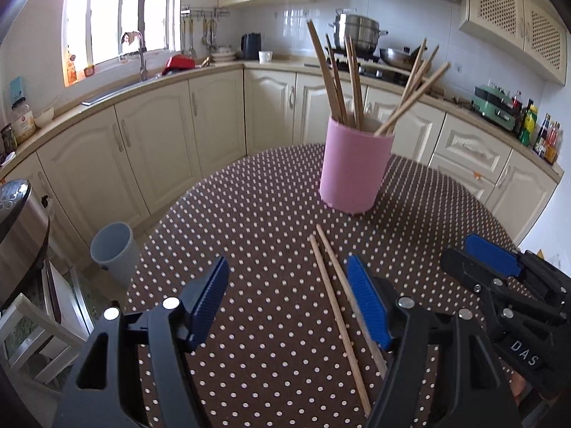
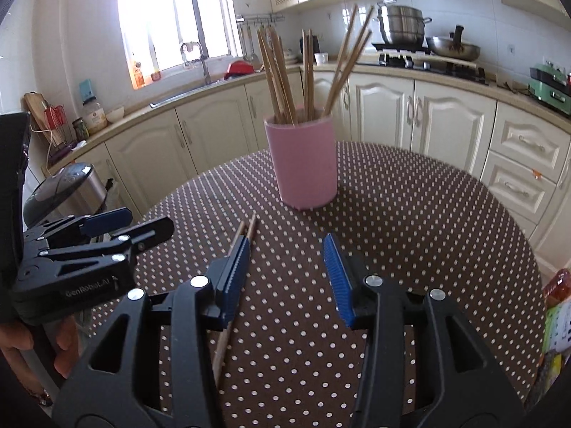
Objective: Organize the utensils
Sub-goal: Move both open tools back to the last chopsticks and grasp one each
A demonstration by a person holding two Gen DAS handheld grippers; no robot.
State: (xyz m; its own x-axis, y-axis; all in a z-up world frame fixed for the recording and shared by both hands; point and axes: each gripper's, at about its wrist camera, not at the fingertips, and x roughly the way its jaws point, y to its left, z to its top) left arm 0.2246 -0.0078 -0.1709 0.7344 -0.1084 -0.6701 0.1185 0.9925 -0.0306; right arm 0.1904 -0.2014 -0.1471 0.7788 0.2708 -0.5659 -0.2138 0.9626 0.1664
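Polka-dot tablecloth (image 1: pixel 271 214) carries a pink holder (image 1: pixel 353 167) of upright chopsticks at twelve o'clock. Only the left view shows both loose chopsticks (image 1: pixel 335 306) whole, beside the spread left gripper (image 1: pixel 289 299); right gripper (image 2: pixel 289 278) spread, empty.

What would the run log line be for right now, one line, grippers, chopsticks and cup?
left gripper: open, empty | right gripper: open, empty | chopsticks: two loose on table | cup: upright, holds chopsticks

A round bench (image 1: pixel 249 214) in brown dotted cloth carries a pink holder (image 1: pixel 353 167) at twelve o'clock and two loose chopsticks (image 1: pixel 333 306) toward six.
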